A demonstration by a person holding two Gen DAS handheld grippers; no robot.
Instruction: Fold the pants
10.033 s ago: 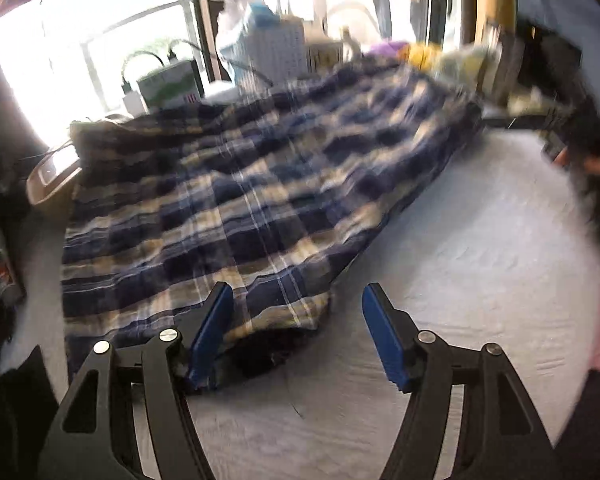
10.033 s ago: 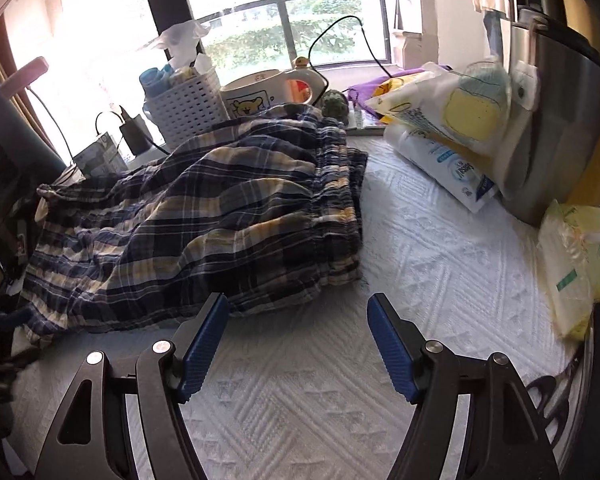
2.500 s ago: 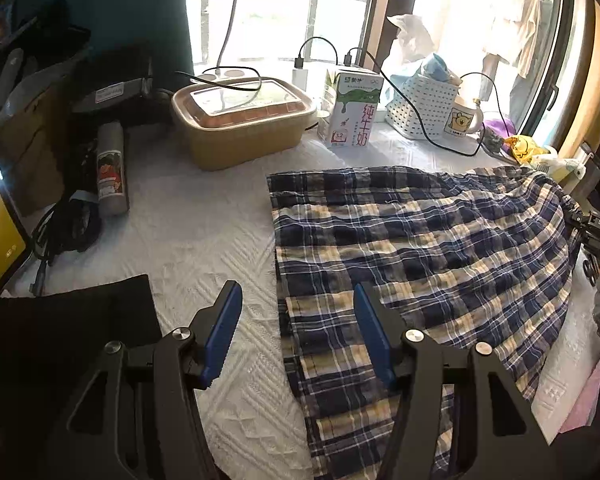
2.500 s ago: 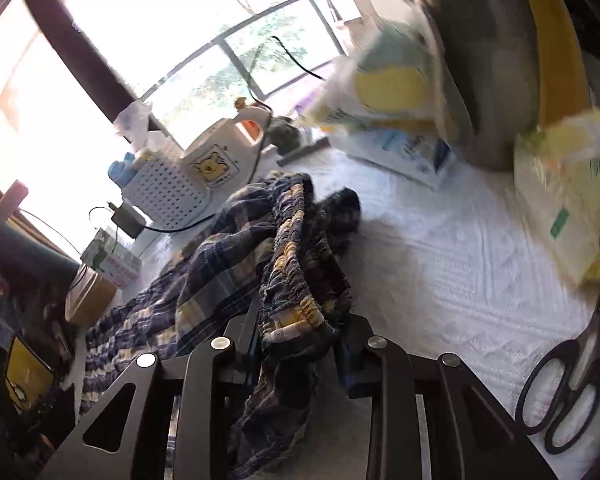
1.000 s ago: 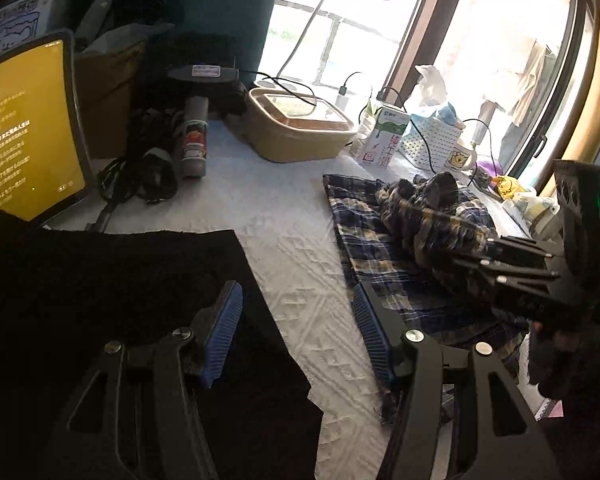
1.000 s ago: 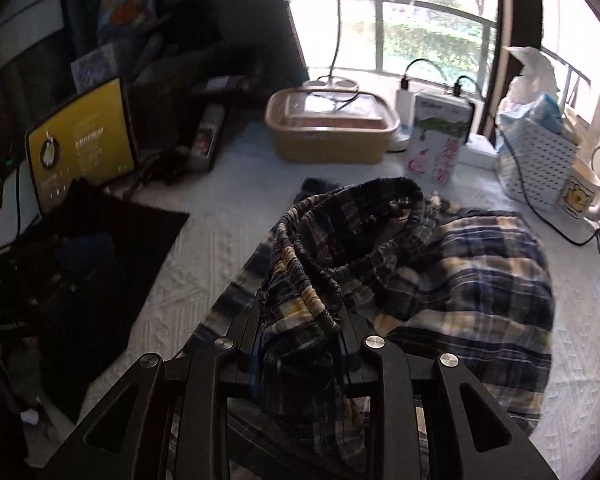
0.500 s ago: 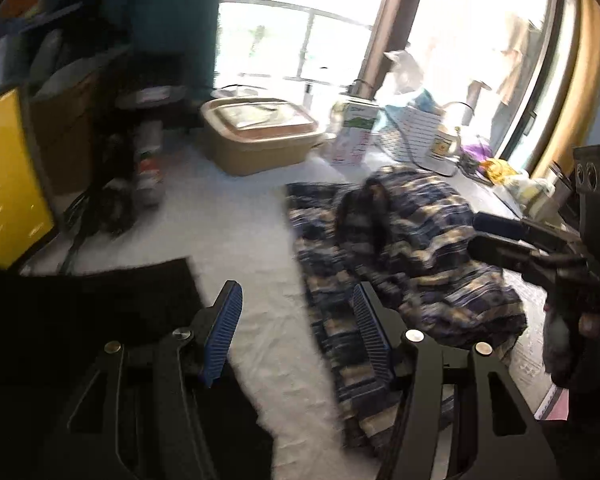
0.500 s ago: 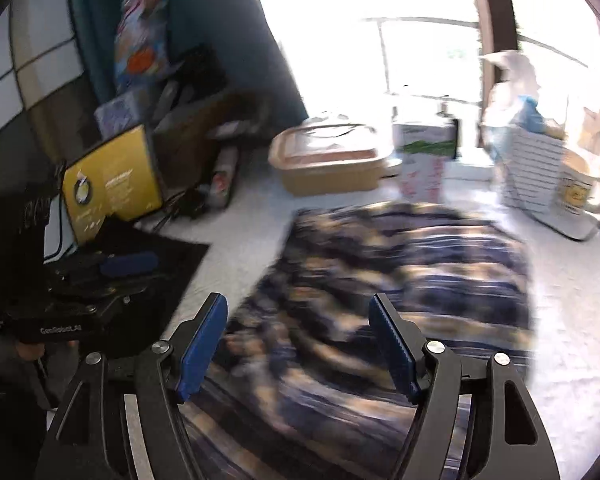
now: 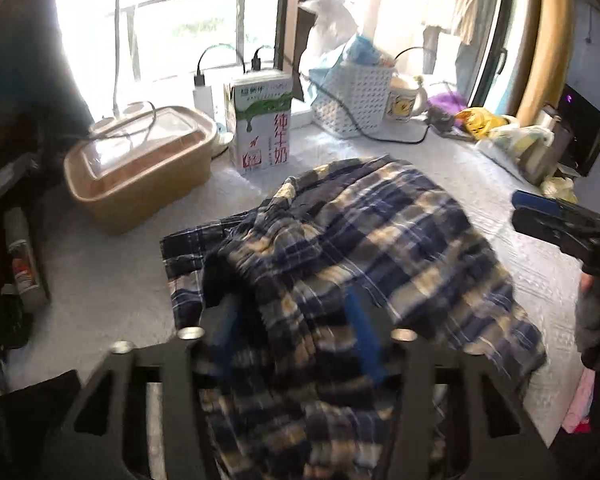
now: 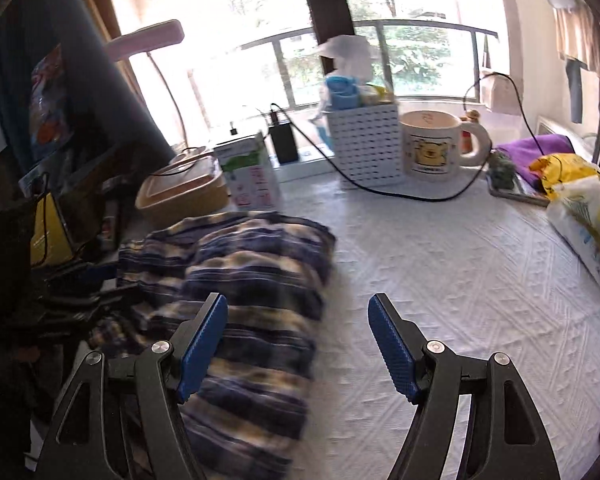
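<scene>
Here, left tongs [image 9: 296, 336] straddle the pants [image 9: 340, 240]; right tongs [image 10: 298, 350] gape.

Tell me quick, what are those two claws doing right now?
Left gripper: fingers apart, with the plaid pants bunched between them; whether it grips them cannot be told.
Right gripper: open, holding nothing, beside the pants.

Pants [image 9: 364, 240]: plaid, navy and dark blue blocks crossed with cream-yellow bands and thin white lines. Table cover [image 10: 480, 280]: white, raised zigzag texture. Right gripper [image 10: 298, 344]: black frame, blue ribbed pads. Left gripper [image 9: 296, 336]: black frame, blue pads. Milk carton [image 9: 260, 124]: white with green top band, red characters. Basket [image 10: 366, 144]: white, perforated. Mug [image 10: 432, 146]: cream, yellow bear print. Lidded box [image 9: 136, 160]: tan, clear lid. Cloth [image 10: 536, 152]: purple
</scene>
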